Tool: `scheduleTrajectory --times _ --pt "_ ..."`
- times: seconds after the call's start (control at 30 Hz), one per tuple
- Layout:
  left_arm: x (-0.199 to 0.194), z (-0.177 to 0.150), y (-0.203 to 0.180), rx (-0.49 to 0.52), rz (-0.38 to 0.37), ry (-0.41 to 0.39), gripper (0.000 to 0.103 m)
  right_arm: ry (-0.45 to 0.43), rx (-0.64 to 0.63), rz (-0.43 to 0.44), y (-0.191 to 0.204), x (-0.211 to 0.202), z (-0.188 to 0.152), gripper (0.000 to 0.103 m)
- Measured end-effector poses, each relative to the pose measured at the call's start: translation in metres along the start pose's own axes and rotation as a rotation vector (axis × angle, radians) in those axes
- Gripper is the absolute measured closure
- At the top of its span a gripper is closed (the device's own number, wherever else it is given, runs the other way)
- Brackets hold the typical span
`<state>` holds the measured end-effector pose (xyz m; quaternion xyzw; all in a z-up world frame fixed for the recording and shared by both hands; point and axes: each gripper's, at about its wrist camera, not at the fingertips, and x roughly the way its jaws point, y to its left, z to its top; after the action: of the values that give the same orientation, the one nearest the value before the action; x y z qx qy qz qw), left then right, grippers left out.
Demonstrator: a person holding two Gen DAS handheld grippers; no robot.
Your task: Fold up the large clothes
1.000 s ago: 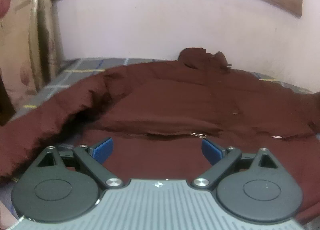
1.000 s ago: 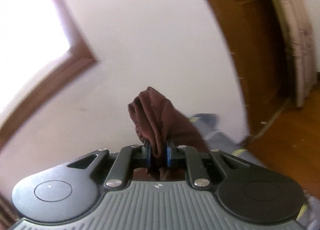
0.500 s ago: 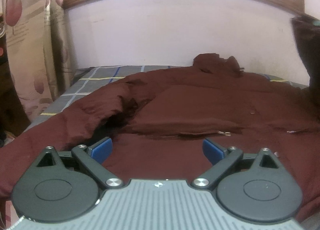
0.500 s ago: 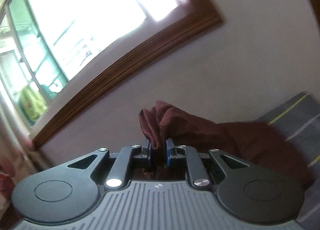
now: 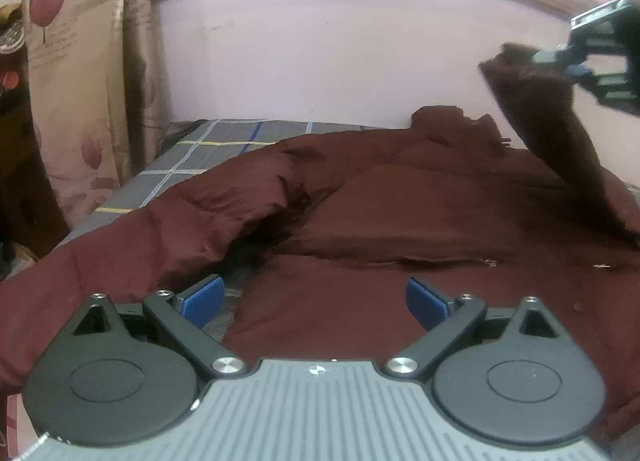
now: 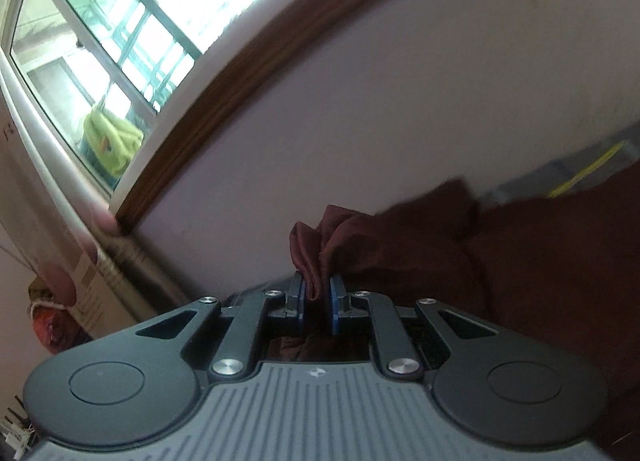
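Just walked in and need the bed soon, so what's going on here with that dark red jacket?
A person is folding a large maroon jacket spread on the plaid bed, with tongs in each hand. The right tongs are shut on one sleeve end, holding it lifted above the jacket's body. The left tongs hang open over the near part of the jacket, gripping nothing. The other sleeve lies unfolded at the left.

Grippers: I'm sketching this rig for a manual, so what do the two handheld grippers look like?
Both match: the left gripper and right gripper have blue pads on black linkage arms with silver screws, round black discs either side, and a grey ribbed body bearing a small round emblem.
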<state>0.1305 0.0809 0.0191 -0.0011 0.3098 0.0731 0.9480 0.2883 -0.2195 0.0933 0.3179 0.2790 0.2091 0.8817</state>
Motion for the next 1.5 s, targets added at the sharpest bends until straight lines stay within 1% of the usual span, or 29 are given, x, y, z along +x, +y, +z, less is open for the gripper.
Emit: scheduleTrajectory --times 0.2,0.33,0.47,0.53,0.63,0.77,0.9,1.07,1.13,1.2,1.23,1.27,1.3,1.37,1.4,1.43,1.47,1.5 --pt "0.004 -0.005 0.013 -0.031 -0.004 0.018 0.007 0.088 0.027 0.013 0.007 0.037 -0.037 0.091" --pt "0.007 -0.009 0.02 -0.051 -0.001 0.036 0.007 0.138 0.015 -0.002 0.008 0.06 -0.061 0.091" --pt "0.011 -0.012 0.028 -0.073 0.005 0.053 0.007 0.172 0.012 -0.016 0.003 0.077 -0.077 0.091" --pt "0.013 -0.013 0.03 -0.084 0.005 0.061 0.007 0.188 0.018 -0.003 0.002 0.085 -0.084 0.092" --pt "0.016 -0.015 0.033 -0.092 0.006 0.071 0.007 0.217 -0.032 -0.008 0.008 0.099 -0.097 0.092" --pt "0.014 -0.016 0.037 -0.097 0.015 0.072 0.007 0.264 -0.082 -0.036 0.013 0.115 -0.114 0.092" --pt "0.012 -0.018 0.046 -0.136 -0.002 0.072 0.007 0.319 -0.099 -0.072 0.005 0.131 -0.131 0.093" --pt "0.004 -0.025 0.067 -0.23 -0.024 0.048 0.006 0.309 -0.248 -0.117 0.016 0.131 -0.144 0.093" --pt "-0.002 -0.028 0.077 -0.269 -0.023 0.036 0.003 0.296 -0.275 -0.126 0.024 0.121 -0.144 0.092" --pt "-0.008 -0.032 0.091 -0.313 -0.007 0.013 0.001 0.24 -0.284 -0.077 0.033 0.097 -0.145 0.088" --pt "-0.01 -0.035 0.098 -0.339 0.006 -0.002 0.001 0.225 -0.301 -0.043 0.037 0.083 -0.148 0.081" --pt "-0.013 -0.04 0.107 -0.372 0.018 -0.021 0.001 0.216 -0.319 -0.025 0.041 0.073 -0.151 0.071" --pt "-0.015 -0.042 0.114 -0.397 0.029 -0.022 0.0 0.203 -0.342 -0.012 0.045 0.06 -0.156 0.065" --pt "-0.013 -0.047 0.132 -0.457 0.026 0.002 0.001 0.189 -0.384 0.019 0.048 0.037 -0.166 0.035" --pt "-0.011 -0.05 0.141 -0.491 0.022 0.026 0.003 0.188 -0.405 0.029 0.048 0.029 -0.17 0.031" --pt "-0.009 -0.053 0.151 -0.531 0.026 0.051 0.006 0.185 -0.431 0.032 0.047 0.018 -0.174 0.03" --pt "-0.009 -0.059 0.161 -0.582 0.041 0.064 0.011 0.184 -0.449 0.028 0.046 0.013 -0.176 0.03" --pt "-0.012 -0.066 0.171 -0.649 0.064 0.066 0.012 0.187 -0.467 0.019 0.043 0.005 -0.179 0.03"
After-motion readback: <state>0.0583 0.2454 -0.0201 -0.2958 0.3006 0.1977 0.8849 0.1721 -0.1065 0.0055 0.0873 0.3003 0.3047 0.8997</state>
